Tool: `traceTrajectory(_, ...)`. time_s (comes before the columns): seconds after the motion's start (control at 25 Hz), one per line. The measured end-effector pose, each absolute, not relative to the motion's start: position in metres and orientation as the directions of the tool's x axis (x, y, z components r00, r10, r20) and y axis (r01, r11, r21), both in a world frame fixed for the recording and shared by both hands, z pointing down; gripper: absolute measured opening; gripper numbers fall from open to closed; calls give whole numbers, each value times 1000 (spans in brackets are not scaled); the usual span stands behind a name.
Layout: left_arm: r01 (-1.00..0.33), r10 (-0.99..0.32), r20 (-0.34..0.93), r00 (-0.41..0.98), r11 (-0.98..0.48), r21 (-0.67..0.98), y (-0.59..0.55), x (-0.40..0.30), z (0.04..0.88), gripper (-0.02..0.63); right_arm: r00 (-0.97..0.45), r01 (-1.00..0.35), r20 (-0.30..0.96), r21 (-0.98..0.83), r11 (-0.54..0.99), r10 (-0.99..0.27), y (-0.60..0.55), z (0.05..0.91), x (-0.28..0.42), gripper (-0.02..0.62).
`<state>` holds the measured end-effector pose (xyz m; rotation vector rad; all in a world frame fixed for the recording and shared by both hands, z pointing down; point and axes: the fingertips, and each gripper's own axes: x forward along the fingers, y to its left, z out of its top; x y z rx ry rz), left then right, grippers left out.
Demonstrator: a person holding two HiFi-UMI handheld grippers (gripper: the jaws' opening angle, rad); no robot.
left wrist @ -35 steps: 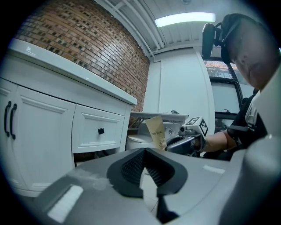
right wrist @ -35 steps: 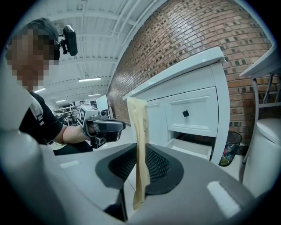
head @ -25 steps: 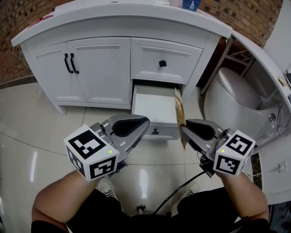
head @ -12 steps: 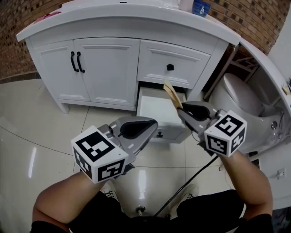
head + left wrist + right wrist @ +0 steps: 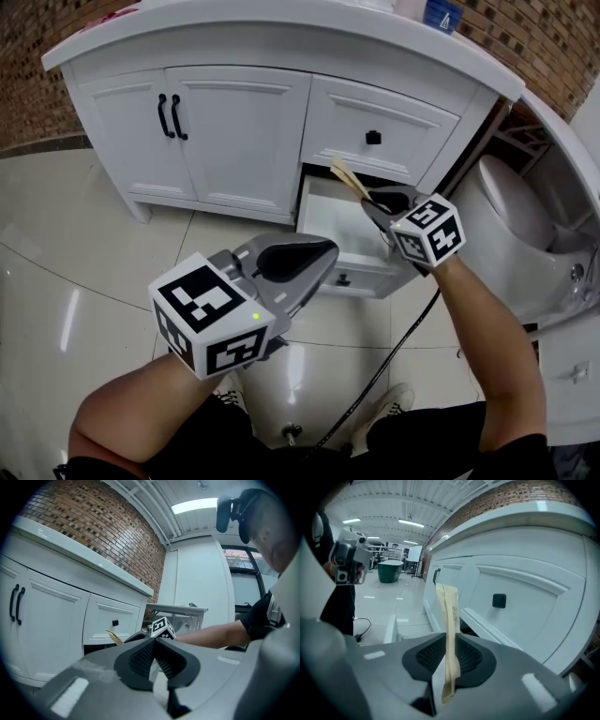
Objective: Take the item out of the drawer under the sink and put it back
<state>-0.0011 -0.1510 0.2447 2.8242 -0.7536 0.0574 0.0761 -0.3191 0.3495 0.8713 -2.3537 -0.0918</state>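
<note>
White vanity doors (image 5: 234,141) stand shut at left; the left hand-held gripper (image 5: 314,255) hangs closed and empty. Right of it, the right hand-held gripper (image 5: 380,199) has swung its pinched tan packet (image 5: 345,175) over the open drawer (image 5: 361,275), so lowering and release probably come next

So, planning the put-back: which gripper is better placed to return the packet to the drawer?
Right. The right gripper holds the packet over the open drawer; the left gripper is shut, empty and farther from it.
</note>
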Motion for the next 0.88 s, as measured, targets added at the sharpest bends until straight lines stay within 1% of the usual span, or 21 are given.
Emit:
traceTrajectory(0.2, -484, -472, 108, 875, -848, 216, -147, 5, 247, 6, -518, -548, 628, 278, 789, -581, -345, 390, 79, 64)
traceTrajectory(0.28, -466, -450, 121, 885, -858, 217, -143, 12, 252, 6, -453, -529, 679, 316, 787, -577, -353, 408, 82, 64)
traceTrajectory(0.36, -449, -430, 130, 894, -867, 216, -139, 18, 256, 6, -378, -489, 726, 370, 790, -575, -358, 425, 84, 64)
traceTrajectory(0.56, -449, -431, 127, 893, -865, 221, -143, 17, 257, 6, -266, -329, 830, 399, 856, -490, -352, 469, 78, 64)
traceTrajectory(0.72, -458, -440, 126, 889, -860, 227, -149, 14, 257, 6, -183, -247, 846, 453, 857, -501, -359, 480, 81, 64)
traceTrajectory(0.88, -462, -444, 128, 887, -857, 230, -154, 14, 259, 6, -161, -262, 847, 458, 849, -506, -368, 482, 81, 68)
